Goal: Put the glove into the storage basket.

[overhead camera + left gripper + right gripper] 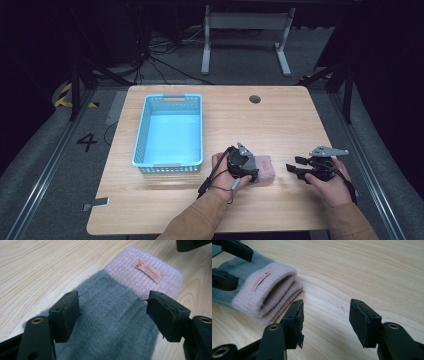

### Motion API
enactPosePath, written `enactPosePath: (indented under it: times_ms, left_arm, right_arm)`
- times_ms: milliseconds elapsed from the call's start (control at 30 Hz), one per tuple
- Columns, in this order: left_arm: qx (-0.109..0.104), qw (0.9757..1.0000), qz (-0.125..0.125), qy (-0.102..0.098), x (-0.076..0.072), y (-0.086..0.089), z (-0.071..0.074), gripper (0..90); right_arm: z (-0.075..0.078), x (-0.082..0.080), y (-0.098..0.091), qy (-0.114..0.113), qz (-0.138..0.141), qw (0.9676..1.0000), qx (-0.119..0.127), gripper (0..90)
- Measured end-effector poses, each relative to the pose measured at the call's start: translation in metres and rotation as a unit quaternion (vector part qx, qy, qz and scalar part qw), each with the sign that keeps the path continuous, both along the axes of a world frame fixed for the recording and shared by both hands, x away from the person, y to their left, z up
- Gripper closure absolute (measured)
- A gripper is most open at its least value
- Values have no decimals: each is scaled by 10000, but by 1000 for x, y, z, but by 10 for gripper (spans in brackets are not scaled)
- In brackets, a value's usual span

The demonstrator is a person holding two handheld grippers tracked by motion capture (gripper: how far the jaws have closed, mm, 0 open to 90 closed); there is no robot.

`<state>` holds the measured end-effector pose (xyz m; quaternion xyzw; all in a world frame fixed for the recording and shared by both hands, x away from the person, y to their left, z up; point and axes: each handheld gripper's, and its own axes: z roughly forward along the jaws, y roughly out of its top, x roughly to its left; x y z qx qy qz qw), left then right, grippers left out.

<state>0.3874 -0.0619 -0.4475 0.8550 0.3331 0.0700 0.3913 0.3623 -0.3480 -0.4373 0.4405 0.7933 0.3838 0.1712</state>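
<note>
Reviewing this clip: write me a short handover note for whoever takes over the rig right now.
Left claw: open, jaws either side of the grey part of the knit item, pads not pressing.
Right claw: open, holding nothing, over bare table just beside the item's pink cuff.
Item lies flat on the table, right of the blue basket, which holds nothing.
Done: item not yet picked up.
Left, probably: grip it and put it in the basket.

A wooden table (280,120) bears a blue basket (145,135) and a folded sock (263,167).
</note>
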Motion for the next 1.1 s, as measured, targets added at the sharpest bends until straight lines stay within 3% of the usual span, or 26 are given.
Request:
enactPosePath:
  times_ms: [267,333,533,1100]
  left_arm:
    - [142,9997,134,-122,1,-6,-8,203]
    - [115,9998,145,-71,2,-6,-9,198]
    - [10,9998,157,-108,0,-5,-13,192]
    - [142,9997,141,-158,-3,-6,-15,208]
  right_arm:
    - [0,0,0,-14,23,10000,12,450]
    - [-1,0,0,-5,25,10000,9,450]
    - [-2,0,1,20,64,10000,7,449]
    - [-3,0,2,17,72,10000,15,441]
